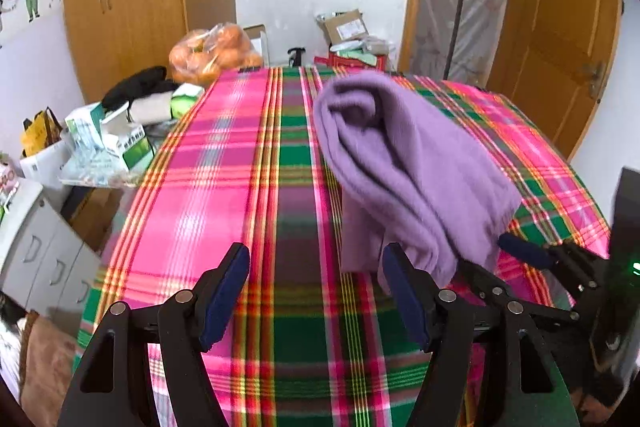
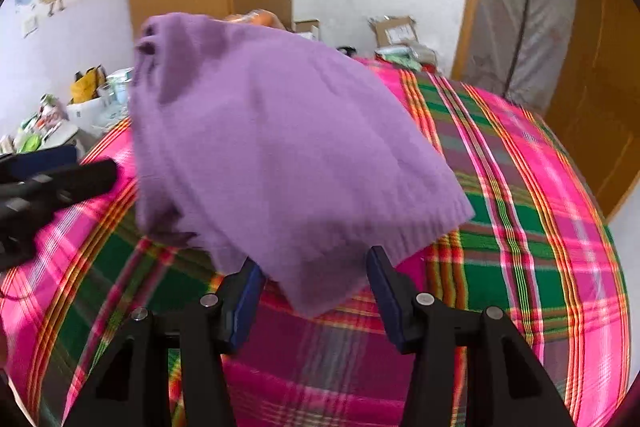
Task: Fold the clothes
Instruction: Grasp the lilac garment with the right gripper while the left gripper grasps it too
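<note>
— We're in a small room with a wooden wardrobe (image 1: 128, 7) and a wooden door (image 1: 560, 27) far ahead of the grippers. Under us is a surface (image 1: 224, 187) covered in pink-and-green plaid cloth. Where's the garment?

— The soft purple knitted sweater (image 1: 408, 163) lies just ahead and to the right of our left gripper (image 1: 316, 291). It is bunched in thick layers and blurred with motion. Its ribbed hem sits right at the tips of our right gripper (image 2: 316, 287).

— Are we holding it?

— The left gripper is spread wide with only plaid between its pads. The right gripper's pads are also well apart and the hem hangs between and above them, so it isn't pinched. From the left wrist view one right pad seems tucked under the near edge. We can't tell whether the sweater rests on the surface or rides on that pad.

— So which stage are we at?

— This fits either a sweater being put down for spreading or a layered bundle being shifted. We can't settle that from here.

— What makes this go well?

— We'd judge that the knit is limp and heavy and will slump off an unclosed gripper. We should keep the hem centred between the right pads and stay low over the surface. The left gripper should stay clear of the plaid cloth so it doesn't snag or drag.
</note>
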